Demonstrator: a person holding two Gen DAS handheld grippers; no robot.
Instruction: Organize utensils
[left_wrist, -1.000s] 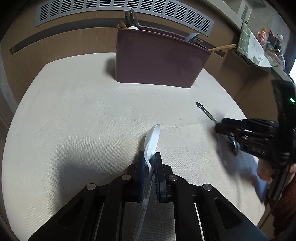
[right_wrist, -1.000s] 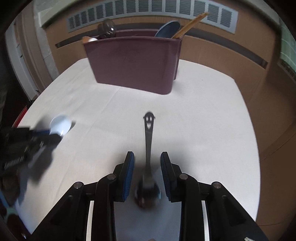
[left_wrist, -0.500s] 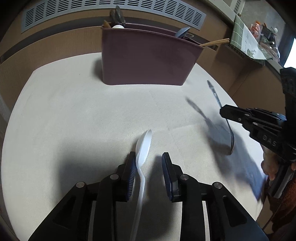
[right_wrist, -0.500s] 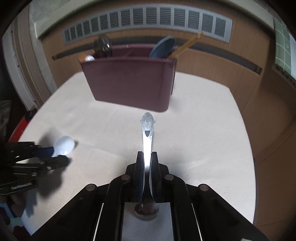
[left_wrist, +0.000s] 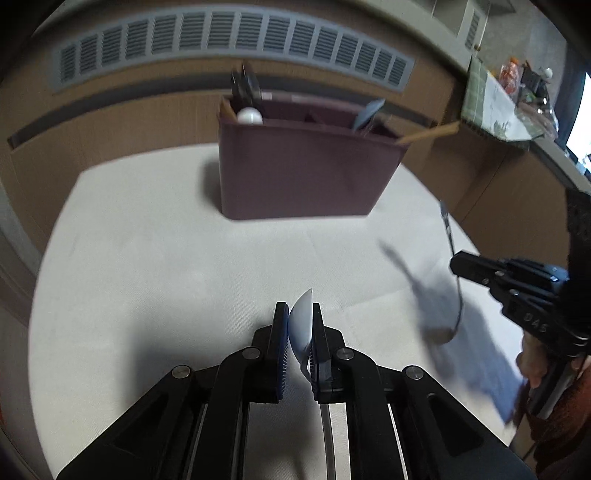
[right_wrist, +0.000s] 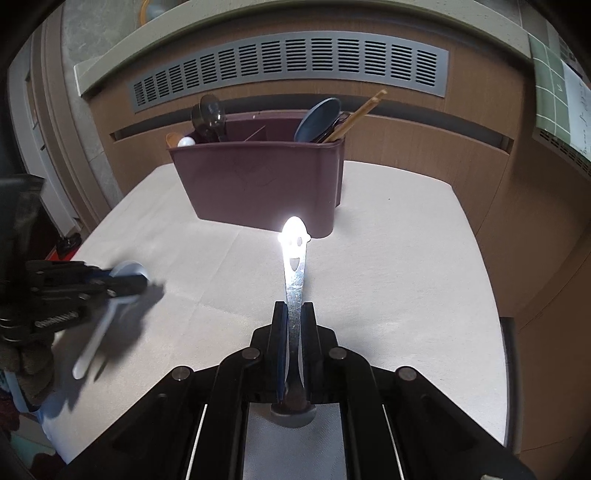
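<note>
Above the cloth-covered table (right_wrist: 388, 266), both tools hang with a spoon apiece. Left tool (left_wrist: 297, 325): jaws closing, pads clamped on the bowl of the white plastic spoon (left_wrist: 300, 325), handle trailing back and down beneath the tool. Right tool (right_wrist: 293, 321): closed on the neck of the metal spoon (right_wrist: 294, 266), smiley-faced handle end pointing forward, bowl tucked under the jaws. Maroon caddy (right_wrist: 258, 181) stands ahead of both, well apart, already holding dark spoons, a blue one and chopsticks. Judgement: carry each spoon up over the rim before tipping it in. The plastic spoon is gripped by its curved bowl and looks liable to slip or swing, so move slowly. Choose a compartment with room.
</note>
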